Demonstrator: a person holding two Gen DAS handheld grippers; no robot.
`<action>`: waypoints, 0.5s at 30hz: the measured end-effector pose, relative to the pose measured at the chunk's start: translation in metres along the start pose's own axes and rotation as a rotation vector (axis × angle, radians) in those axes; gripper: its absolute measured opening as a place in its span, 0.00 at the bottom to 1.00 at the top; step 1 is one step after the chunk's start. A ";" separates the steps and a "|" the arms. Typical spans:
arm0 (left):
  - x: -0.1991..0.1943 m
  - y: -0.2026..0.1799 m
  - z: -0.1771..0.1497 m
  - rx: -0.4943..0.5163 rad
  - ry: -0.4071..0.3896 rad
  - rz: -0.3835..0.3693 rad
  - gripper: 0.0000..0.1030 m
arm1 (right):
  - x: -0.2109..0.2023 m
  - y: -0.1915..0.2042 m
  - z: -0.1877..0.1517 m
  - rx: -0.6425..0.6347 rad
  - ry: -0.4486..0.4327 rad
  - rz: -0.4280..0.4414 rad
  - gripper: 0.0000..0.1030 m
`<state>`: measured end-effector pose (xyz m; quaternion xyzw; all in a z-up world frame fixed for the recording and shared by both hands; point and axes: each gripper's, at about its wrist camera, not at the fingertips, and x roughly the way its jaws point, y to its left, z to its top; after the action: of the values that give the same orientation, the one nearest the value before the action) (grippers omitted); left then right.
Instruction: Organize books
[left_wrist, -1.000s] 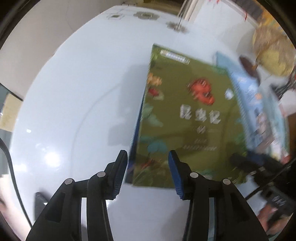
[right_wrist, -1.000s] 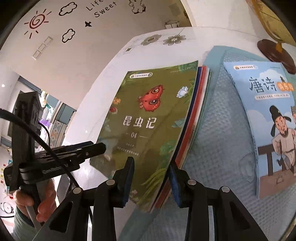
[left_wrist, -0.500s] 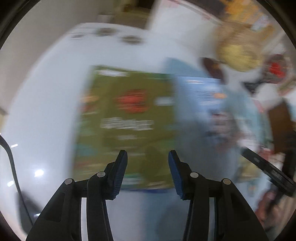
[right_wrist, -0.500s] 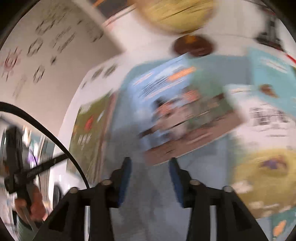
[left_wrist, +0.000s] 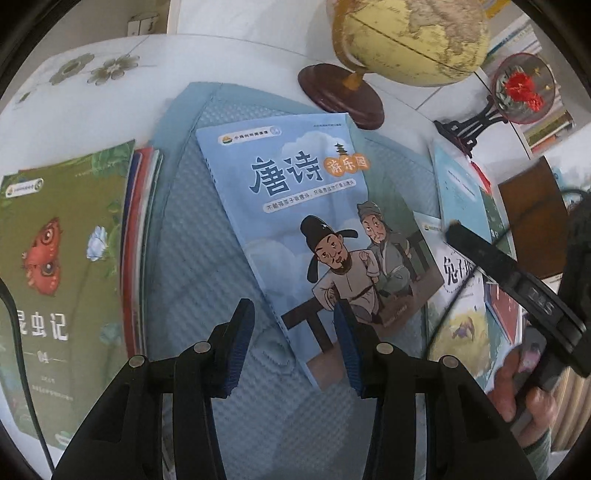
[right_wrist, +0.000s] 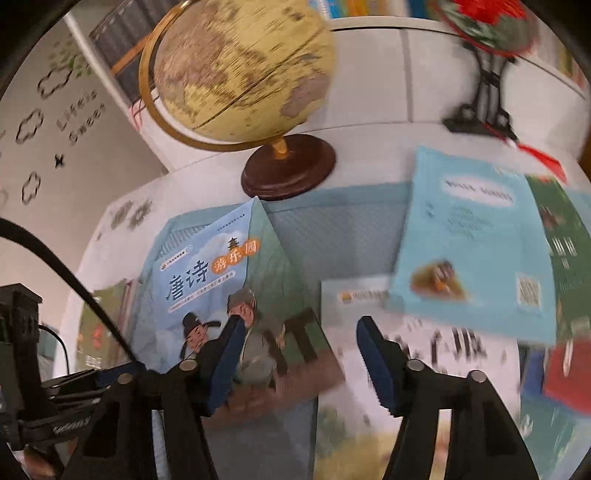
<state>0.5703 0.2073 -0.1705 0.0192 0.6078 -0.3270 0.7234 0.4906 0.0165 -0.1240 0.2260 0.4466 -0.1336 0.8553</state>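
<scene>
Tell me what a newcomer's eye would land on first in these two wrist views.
Probably the blue poetry book with two cartoon figures, lying askew on the blue mesh mat just ahead of the left gripper, whose jaws stand open and empty. Behind it a yellowed globe on a dark round base stands at the mat's far edge. The green insect book tops a stack at the mat's left edge.

My right gripper (right_wrist: 301, 363) hangs with its jaws apart and nothing between them; they have just been closing a little. Under my left finger (right_wrist: 225, 363), at seven o'clock, lies the blue poetry book (right_wrist: 218, 280) on the blue mat (right_wrist: 340, 229). At three o'clock lies a light blue book (right_wrist: 476, 236). At twelve stands the globe (right_wrist: 240, 66).
</scene>
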 end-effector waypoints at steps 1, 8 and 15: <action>0.002 0.001 0.001 -0.006 0.004 0.004 0.40 | 0.011 0.002 0.007 -0.018 0.016 -0.004 0.56; 0.015 0.011 0.000 -0.053 0.002 0.000 0.41 | 0.059 0.000 0.029 -0.080 0.067 0.008 0.54; 0.013 0.013 -0.001 -0.038 -0.015 -0.034 0.42 | 0.071 0.018 0.034 -0.130 0.127 0.115 0.56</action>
<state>0.5763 0.2123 -0.1872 -0.0073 0.6087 -0.3275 0.7227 0.5626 0.0125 -0.1611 0.2033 0.4940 -0.0404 0.8444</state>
